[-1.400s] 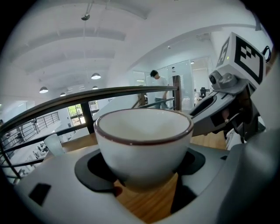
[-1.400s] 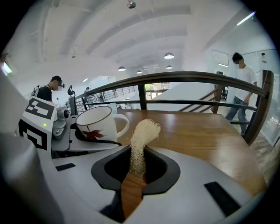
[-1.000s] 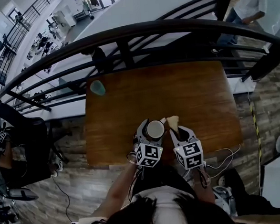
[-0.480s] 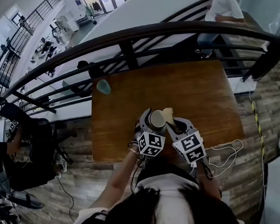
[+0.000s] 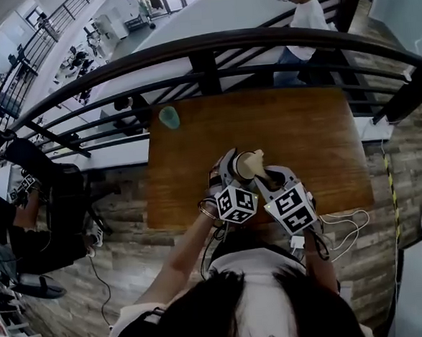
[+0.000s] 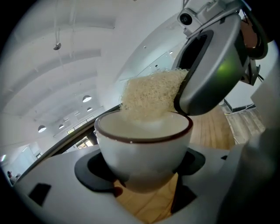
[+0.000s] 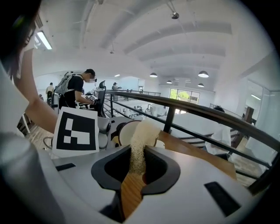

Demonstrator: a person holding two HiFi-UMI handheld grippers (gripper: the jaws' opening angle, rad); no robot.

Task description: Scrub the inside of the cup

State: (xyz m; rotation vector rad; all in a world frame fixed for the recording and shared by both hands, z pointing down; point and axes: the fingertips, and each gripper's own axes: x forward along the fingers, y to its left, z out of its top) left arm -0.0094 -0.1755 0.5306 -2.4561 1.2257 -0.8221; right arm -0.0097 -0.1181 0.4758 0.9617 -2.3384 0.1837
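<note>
Now left gripper (image 6: pixel 142 177) clamped on cup (image 6: pixel 142 148), above table (image 5: pixel 317 135). Right gripper (image 7: pixel 135 175) pinches sponge (image 7: pixel 139 151) edge-on. Cup mouth at 11 o'clock from right jaws, along sponge's long axis. Sponge tip at rim, so plunge inward likely next.

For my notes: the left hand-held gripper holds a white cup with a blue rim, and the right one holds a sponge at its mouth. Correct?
Only the rim is wrong: the cup has a dark brown rim, as the left gripper view shows.

No legible text (only patterned marker squares (image 5: pixel 236 203)).
</note>
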